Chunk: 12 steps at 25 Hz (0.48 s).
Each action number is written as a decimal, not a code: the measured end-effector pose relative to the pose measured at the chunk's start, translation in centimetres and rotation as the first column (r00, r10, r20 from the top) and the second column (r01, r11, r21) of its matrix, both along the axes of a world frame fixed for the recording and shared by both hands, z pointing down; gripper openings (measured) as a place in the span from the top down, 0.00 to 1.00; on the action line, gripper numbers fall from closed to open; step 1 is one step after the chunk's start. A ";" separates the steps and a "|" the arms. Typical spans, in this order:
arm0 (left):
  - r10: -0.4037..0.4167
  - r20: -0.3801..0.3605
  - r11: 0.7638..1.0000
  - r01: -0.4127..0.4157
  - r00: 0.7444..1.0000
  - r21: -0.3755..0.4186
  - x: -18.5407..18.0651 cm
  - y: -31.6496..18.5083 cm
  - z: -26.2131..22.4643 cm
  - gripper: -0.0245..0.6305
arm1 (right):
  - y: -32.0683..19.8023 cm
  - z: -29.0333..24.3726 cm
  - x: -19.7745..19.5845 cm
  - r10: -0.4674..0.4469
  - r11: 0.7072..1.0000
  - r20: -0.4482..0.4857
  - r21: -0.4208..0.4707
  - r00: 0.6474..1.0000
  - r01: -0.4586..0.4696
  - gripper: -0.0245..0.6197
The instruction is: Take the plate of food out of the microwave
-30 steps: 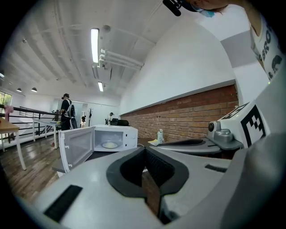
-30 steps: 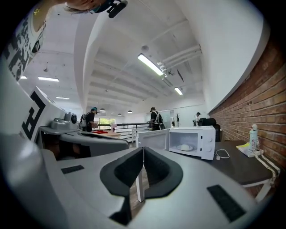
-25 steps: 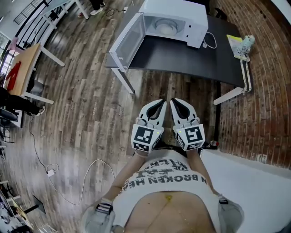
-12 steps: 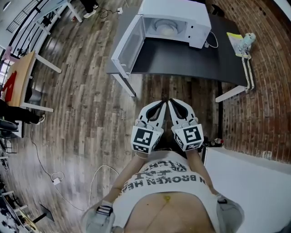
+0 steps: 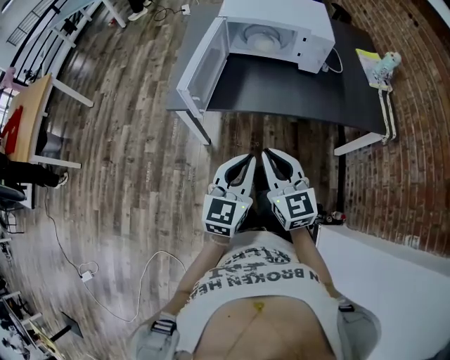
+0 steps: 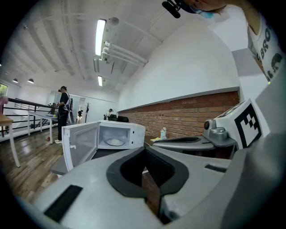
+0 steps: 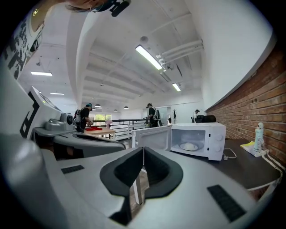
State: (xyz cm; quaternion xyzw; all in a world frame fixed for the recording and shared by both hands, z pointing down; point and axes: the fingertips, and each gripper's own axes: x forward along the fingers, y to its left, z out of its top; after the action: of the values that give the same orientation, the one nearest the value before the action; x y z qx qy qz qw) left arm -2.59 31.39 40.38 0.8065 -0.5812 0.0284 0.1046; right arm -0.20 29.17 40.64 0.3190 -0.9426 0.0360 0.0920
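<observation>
Inside open microwave (image 5: pixel 281 15), plate of food (image 5: pixel 261 38); left claw (image 5: pixel 250 159), right claw (image 5: pixel 268 155) pinched together, empty.

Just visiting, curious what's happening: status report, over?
Left gripper shut, empty; right gripper shut, empty. White plate of food inside open white microwave, untouched. Nothing seen blocking the way.

Microwave (image 5: pixel 274 31) cavity faces frame bottom. Door (image 5: pixel 200 67) hangs open at upper left, past table (image 5: pixel 281 88) edge, blocking approach from the left. Tabletop in front of cavity is bare, so straight in from centre is free. Cable (image 5: pixel 334 63) and bottle (image 5: pixel 387 67) at upper right, well apart from opening. Plate (image 5: pixel 261 40) alone inside, w/ room round it.
</observation>
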 end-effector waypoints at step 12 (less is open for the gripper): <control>-0.014 0.012 1.000 0.014 1.000 -0.024 -1.9 -6.7 0.4 0.95 | -6.7 0.5 -3.3 -0.059 0.998 0.019 -0.020 0.998 0.060 0.95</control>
State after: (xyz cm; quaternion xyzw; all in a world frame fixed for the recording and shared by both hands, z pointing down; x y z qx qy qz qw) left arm -4.47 24.67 40.81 0.8009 -0.5871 0.0394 0.1109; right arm -3.48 22.44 41.19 0.2896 -0.9520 0.0460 0.0878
